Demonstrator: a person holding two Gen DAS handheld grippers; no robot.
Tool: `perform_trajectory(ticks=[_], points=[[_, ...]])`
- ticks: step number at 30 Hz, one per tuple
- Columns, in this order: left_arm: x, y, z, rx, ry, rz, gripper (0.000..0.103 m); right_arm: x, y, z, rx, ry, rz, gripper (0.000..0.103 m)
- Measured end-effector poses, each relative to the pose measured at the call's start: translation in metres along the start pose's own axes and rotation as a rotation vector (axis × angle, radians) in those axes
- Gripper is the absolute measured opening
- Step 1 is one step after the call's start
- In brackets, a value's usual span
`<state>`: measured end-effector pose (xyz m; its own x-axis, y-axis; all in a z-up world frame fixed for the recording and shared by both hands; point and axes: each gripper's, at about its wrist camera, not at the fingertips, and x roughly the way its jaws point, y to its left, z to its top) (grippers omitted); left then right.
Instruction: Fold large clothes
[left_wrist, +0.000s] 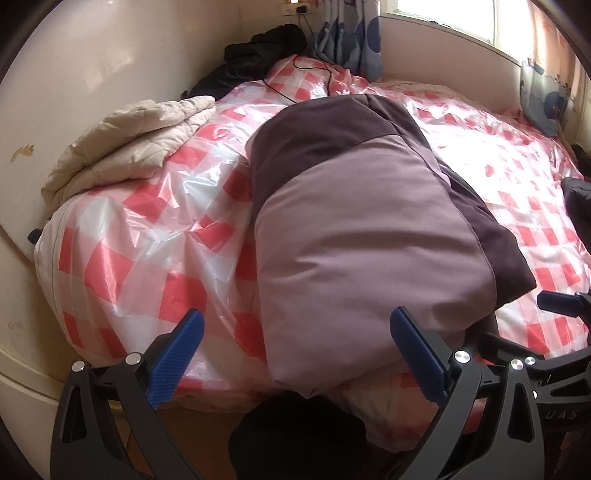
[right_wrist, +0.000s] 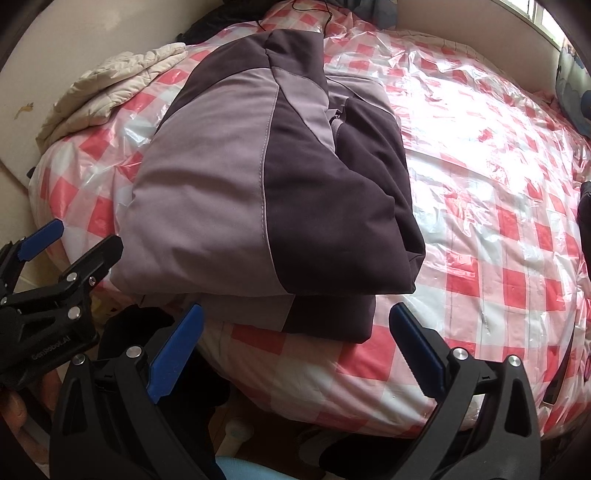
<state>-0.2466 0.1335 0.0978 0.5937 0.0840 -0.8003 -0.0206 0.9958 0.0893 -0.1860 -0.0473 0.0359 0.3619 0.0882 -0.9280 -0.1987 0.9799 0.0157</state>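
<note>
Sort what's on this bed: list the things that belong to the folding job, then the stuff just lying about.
Job:
purple jacket, folded
left gripper, open
right gripper, open

Lying about:
cream quilt
black clothes
black cable
checked plastic sheet

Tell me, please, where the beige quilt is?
The beige quilt lies bunched at the bed's far left edge against the wall, left of the purple jacket.

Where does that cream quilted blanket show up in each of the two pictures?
Left wrist view: cream quilted blanket lies at the left, bunched against the wall.
Right wrist view: it sits at the upper left, smaller.
Shared landmark: the folded purple two-tone jacket on the red-checked plastic sheet.
</note>
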Motion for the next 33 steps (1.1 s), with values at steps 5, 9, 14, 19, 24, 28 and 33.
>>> perform_trajectory(ticks=[5,9,14,19,24,28,33], points=[[0.0,-0.002,-0.001,0.009,0.016,0.028,0.097,0.001,0.0,-0.002,-0.001,0.004,0.001,0.097],[0.0,-0.001,-0.001,-0.006,0.029,-0.002,0.097,0.001,0.0,-0.003,-0.004,0.003,0.001,0.097],[-0.004,-0.002,-0.001,-0.016,0.027,-0.02,0.097,-0.002,-0.001,-0.003,-0.002,-0.002,0.001,0.097],[-0.008,-0.005,-0.002,-0.008,0.03,-0.04,0.097,-0.006,-0.004,-0.004,0.006,-0.008,-0.003,0.097],[-0.012,-0.007,-0.002,-0.015,0.029,-0.054,0.097,-0.012,-0.01,-0.007,0.018,-0.016,-0.01,0.097],[-0.017,-0.008,-0.002,-0.016,0.024,-0.055,0.097,-0.017,-0.013,-0.009,0.029,-0.024,-0.013,0.097],[-0.023,-0.01,-0.004,-0.011,0.018,-0.053,0.097,-0.023,-0.013,-0.013,0.031,-0.033,-0.017,0.097]])
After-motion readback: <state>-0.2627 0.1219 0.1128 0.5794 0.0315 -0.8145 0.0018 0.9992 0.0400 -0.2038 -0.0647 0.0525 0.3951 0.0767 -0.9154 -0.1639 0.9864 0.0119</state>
